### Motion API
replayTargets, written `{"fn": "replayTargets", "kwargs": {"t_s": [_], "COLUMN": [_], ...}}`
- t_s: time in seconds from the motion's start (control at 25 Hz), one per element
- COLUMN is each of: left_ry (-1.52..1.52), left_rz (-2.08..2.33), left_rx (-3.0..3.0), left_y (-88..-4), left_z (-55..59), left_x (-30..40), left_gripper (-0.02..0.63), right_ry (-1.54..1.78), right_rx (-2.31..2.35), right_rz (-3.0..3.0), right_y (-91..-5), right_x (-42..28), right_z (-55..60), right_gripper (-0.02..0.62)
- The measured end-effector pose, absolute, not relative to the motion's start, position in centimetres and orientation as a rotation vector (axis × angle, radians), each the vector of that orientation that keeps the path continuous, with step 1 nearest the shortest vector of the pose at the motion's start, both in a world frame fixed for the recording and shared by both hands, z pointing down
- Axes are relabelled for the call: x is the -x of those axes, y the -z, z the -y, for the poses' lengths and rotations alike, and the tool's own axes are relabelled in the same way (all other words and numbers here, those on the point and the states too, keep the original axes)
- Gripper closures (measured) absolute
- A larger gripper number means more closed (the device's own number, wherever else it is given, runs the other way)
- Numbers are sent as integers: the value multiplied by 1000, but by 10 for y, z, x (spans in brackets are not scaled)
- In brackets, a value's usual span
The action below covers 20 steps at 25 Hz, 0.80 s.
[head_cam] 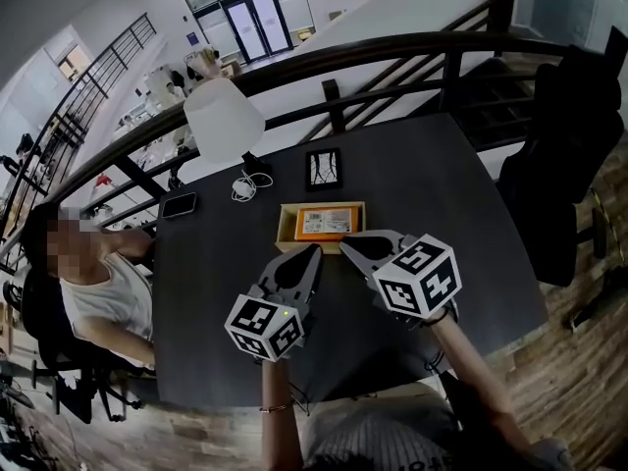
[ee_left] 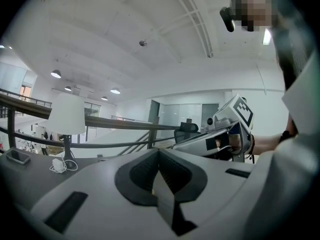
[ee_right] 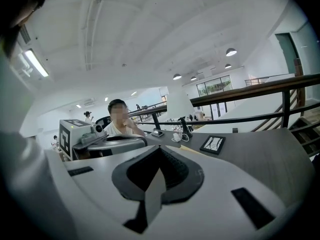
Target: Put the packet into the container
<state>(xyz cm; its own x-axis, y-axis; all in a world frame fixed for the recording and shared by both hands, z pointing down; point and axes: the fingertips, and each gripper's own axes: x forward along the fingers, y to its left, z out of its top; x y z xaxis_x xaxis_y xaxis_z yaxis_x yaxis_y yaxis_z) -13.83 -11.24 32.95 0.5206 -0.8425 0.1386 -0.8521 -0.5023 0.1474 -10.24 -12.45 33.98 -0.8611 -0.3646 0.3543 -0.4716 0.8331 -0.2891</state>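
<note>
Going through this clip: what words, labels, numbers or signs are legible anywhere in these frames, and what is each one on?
No text here can be read.
Orange packet in the container: dark print, too small to read.
Cubes on the left gripper and right gripper: black-and-white square patterns only, no letters.
Framed picture: branching lines, no words visible.

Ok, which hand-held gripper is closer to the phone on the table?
Left. The left hand-held gripper is right of the phone and lower in the head view; the right hand-held gripper is farther right again, past the left one.
</note>
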Motion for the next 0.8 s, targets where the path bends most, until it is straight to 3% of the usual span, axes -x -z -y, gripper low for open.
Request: {"fn": "replayTargets", "kwargs": {"t_s": [0.8], "left_ry": [-74], "left_rz": [1419], "left_rx": [-2607], "left_y": [-317], "left_z": [84], "left_x": [114], "left_gripper": [598], "right_ry": [-515], "right_rx": [-607], "right_rz": [2802], "right_y": [-330], "right_x": [79], "right_z": [93], "right_gripper": [584]}}
